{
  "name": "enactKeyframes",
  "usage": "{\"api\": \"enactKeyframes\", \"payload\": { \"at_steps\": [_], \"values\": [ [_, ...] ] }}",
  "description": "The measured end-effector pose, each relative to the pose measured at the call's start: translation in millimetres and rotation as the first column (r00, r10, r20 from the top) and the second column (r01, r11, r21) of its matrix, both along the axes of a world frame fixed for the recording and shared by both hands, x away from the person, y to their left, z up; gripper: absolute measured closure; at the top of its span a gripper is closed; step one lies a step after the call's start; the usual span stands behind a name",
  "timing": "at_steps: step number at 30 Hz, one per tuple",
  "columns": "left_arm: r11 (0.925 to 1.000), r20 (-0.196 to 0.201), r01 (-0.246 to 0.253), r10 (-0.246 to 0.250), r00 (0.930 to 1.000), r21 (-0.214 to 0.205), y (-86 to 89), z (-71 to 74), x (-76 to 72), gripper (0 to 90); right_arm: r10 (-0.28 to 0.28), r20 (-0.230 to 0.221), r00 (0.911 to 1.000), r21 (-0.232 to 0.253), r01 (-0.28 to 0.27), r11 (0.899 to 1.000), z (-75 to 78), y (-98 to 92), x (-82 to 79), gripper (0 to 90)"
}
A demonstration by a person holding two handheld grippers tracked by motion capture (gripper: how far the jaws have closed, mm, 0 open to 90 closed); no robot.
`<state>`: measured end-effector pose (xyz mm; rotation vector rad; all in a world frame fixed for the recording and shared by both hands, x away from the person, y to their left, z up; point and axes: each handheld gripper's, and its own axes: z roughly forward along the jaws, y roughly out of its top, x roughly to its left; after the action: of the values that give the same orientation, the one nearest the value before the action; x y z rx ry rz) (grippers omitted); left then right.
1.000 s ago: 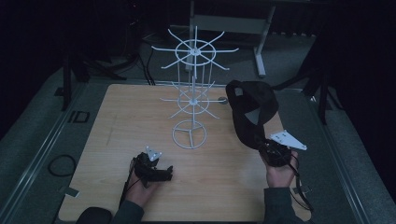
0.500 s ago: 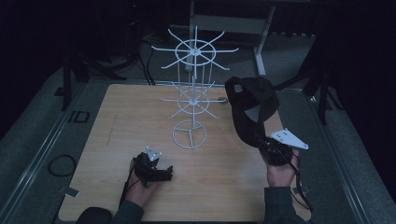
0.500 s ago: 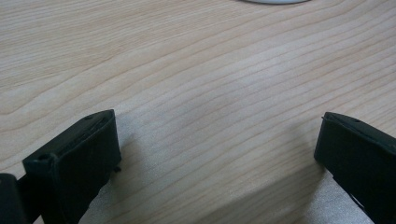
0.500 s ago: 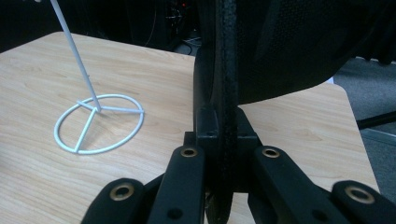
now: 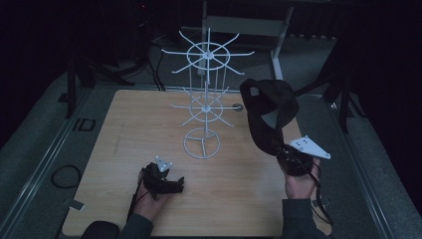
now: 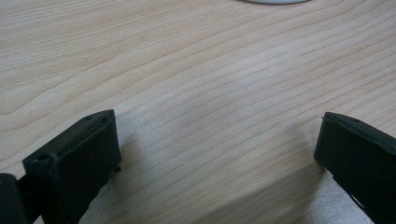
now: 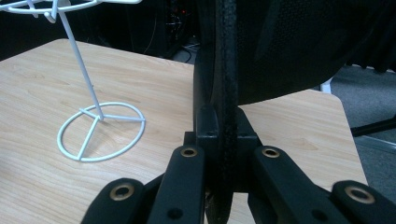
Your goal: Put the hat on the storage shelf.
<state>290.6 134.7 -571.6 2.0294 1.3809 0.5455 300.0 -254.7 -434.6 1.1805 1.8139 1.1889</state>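
The right gripper [image 5: 287, 155] is clamping a black cap [image 5: 268, 112] by its edge, lifting it above the worktop's [image 5: 124, 129] right side beside the white wire rack [image 5: 204, 107], likely for hanging. The left gripper [image 5: 171, 185] is resting open near the front edge.

Surface [image 5: 124, 134] was pale wood w/ visible grain, smooth, matt. Wire rack [image 5: 205, 107] looked like thin metal w/ white coating, slightly glossy. Cap [image 5: 268, 112] was black cloth, matt; fine mesh weave and rough edge showed in right gripper view. Both tongs, left tongs [image 6: 215, 154] and right tongs [image 7: 227, 163], were matt black plastic; right had brass-coloured rivets.
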Motion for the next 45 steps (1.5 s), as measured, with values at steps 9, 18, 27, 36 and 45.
{"api": "enactKeyframes", "payload": {
  "at_steps": [9, 18, 27, 36, 45],
  "values": [
    [1.0000, 0.001, -0.001, 0.001, 1.0000, -0.001, -0.1, -0.1, 0.0, 0.1, -0.003, 0.012, 0.9999, 0.001, 0.003, 1.000, 4.5, 0.3, -2.1, 86.6],
    [1.0000, 0.001, 0.000, 0.000, 1.0000, 0.000, 0.0, 0.0, 0.1, 0.2, -0.003, 0.024, 0.9997, 0.000, 0.003, 1.000, 9.5, 1.8, -3.5, 86.6],
    [1.0000, 0.001, 0.000, 0.000, 1.0000, 0.001, 0.0, 0.0, 0.1, 0.1, -0.001, 0.035, 0.9994, -0.001, 0.001, 1.000, 14.7, 2.9, -4.7, 86.6],
    [1.0000, -0.001, 0.002, -0.002, 1.0000, 0.002, 0.2, 0.1, 0.0, 0.1, 0.000, 0.044, 0.9990, 0.000, 0.000, 1.000, 19.5, 4.4, -4.9, 86.5],
    [1.0000, 0.000, 0.001, -0.001, 1.0000, 0.002, 0.1, 0.0, 0.1, 0.2, 0.000, 0.061, 0.9981, 0.000, 0.000, 1.000, 25.3, 5.8, -6.0, 86.5]
  ]
}}
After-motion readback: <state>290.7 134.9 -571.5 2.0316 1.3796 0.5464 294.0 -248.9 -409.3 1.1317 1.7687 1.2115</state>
